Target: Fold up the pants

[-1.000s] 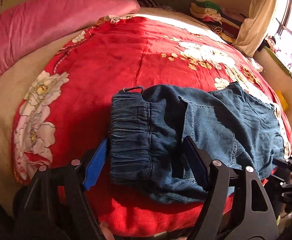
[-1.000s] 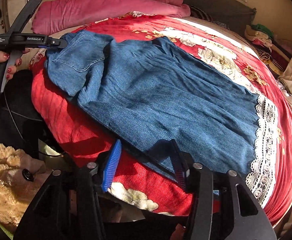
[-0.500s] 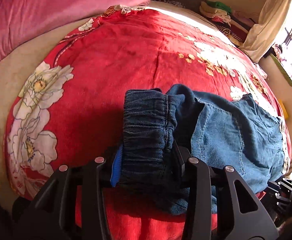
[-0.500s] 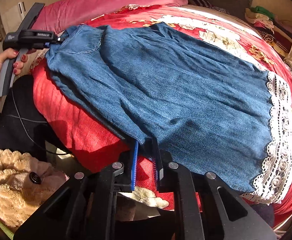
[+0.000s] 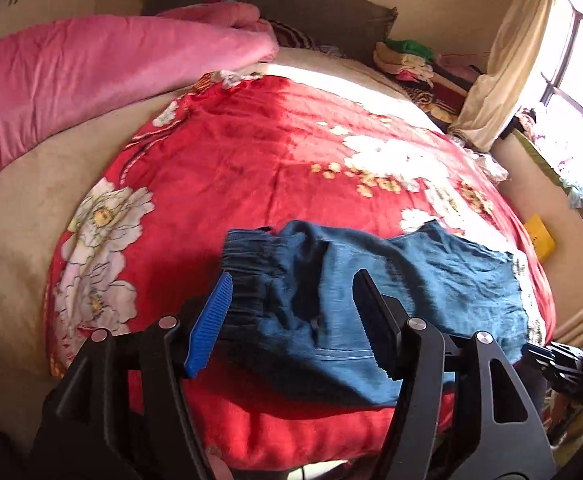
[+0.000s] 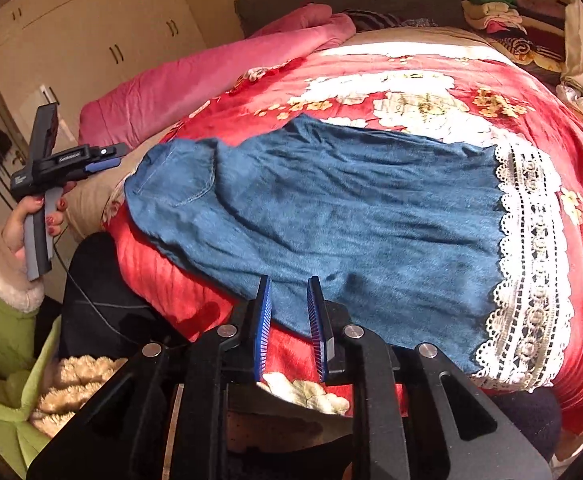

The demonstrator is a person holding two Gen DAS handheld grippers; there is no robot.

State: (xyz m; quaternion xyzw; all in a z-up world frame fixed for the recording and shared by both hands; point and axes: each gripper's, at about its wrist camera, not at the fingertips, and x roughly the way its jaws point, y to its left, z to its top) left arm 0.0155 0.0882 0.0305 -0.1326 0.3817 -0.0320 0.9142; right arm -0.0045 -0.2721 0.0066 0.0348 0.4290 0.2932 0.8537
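Blue denim pants (image 6: 351, 216) with a white lace hem (image 6: 531, 264) lie spread on a red flowered blanket (image 6: 431, 80). In the left wrist view the gathered elastic waistband (image 5: 251, 256) lies bunched near the bed's near edge. My left gripper (image 5: 291, 304) is open, its blue pads (image 5: 209, 324) either side of the waistband, not clamping it; it also shows from the side in the right wrist view (image 6: 99, 160). My right gripper (image 6: 289, 312) is open a little, just off the near edge of the pants leg, holding nothing.
A pink quilt (image 5: 91, 80) lies along the bed's far left. Stacked clothes (image 5: 407, 58) sit by the grey headboard. A cream curtain (image 5: 519, 60) and window are at the right. A yellow box (image 5: 539, 238) lies beside the bed.
Both grippers were shut on the denim half a second ago and have now opened and pulled back. The waistband has dropped onto the blanket.
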